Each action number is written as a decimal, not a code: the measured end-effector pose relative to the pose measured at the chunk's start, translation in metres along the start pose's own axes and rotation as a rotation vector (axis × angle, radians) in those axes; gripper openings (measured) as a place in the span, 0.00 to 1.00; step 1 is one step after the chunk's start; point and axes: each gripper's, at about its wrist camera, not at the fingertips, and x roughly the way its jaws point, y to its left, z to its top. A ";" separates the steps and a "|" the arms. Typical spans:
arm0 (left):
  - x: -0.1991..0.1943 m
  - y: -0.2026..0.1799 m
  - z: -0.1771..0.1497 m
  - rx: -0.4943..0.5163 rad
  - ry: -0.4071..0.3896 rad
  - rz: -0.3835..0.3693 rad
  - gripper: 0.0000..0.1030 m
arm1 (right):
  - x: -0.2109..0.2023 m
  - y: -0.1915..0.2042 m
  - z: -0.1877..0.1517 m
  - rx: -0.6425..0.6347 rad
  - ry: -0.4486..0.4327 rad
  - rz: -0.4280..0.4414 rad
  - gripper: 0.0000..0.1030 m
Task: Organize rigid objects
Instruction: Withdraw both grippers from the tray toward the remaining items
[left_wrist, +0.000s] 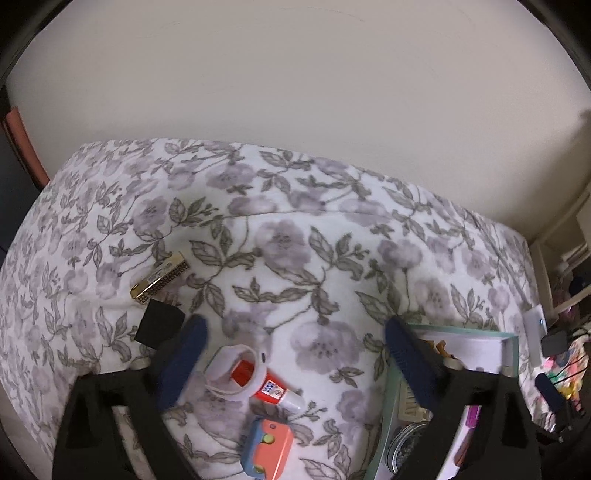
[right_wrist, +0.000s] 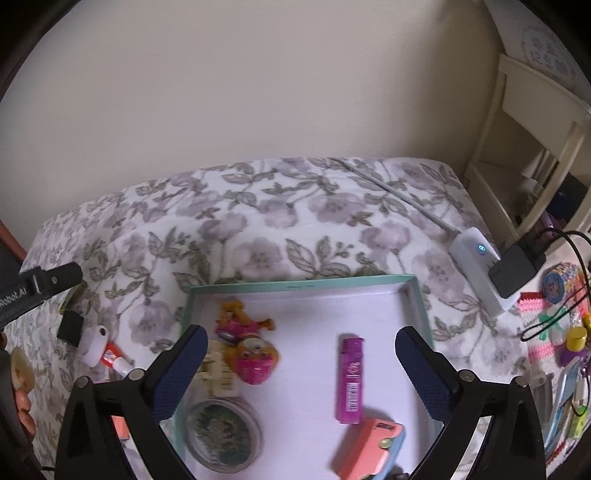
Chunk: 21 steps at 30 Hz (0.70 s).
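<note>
While I watched both wrist feeds, the left hand-held gripper (left_wrist: 291, 354) hung with its fingers spread wide and nothing between them, and the right hand-held gripper (right_wrist: 301, 363) was spread just as wide, also pinching nothing. I took the teal-rimmed tray (right_wrist: 299, 285) on the bed as my landmark.

Nearest the right camera, inside the tray at its near edge, lay a round clear-lidded tin (right_wrist: 221, 435) and a coral toy block (right_wrist: 365, 450) with a blue side. A little further in lay a pink lighter (right_wrist: 350, 380), lengthwise, apart from the block. Left of the lighter sat a pink and orange figure toy (right_wrist: 245, 343), touching a pale cream piece (right_wrist: 218, 373) near the tray's left wall.

Outside the tray to its left, on the flowered blanket (left_wrist: 280, 236), a second coral and blue toy (left_wrist: 267, 448) lay closest to the left camera. Just beyond it lay a red and white handheld toy (left_wrist: 251, 376), under the open left fingers. Further left and beyond sat a black block (left_wrist: 159, 325), and just past that a gold harmonica (left_wrist: 159, 278).

To the tray's right, a white power strip (right_wrist: 476, 266) with a black adapter (right_wrist: 517, 267) plugged in lay at the bed's edge.
</note>
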 end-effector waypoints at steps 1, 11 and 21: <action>-0.001 0.005 0.001 -0.015 0.000 -0.010 0.97 | -0.001 0.004 0.000 -0.004 -0.004 0.009 1.00; -0.012 0.072 0.007 -0.130 -0.018 0.090 0.97 | -0.001 0.056 -0.003 -0.092 -0.021 0.081 1.00; 0.007 0.109 -0.003 -0.140 0.076 0.217 0.97 | 0.008 0.121 -0.017 -0.194 0.042 0.187 1.00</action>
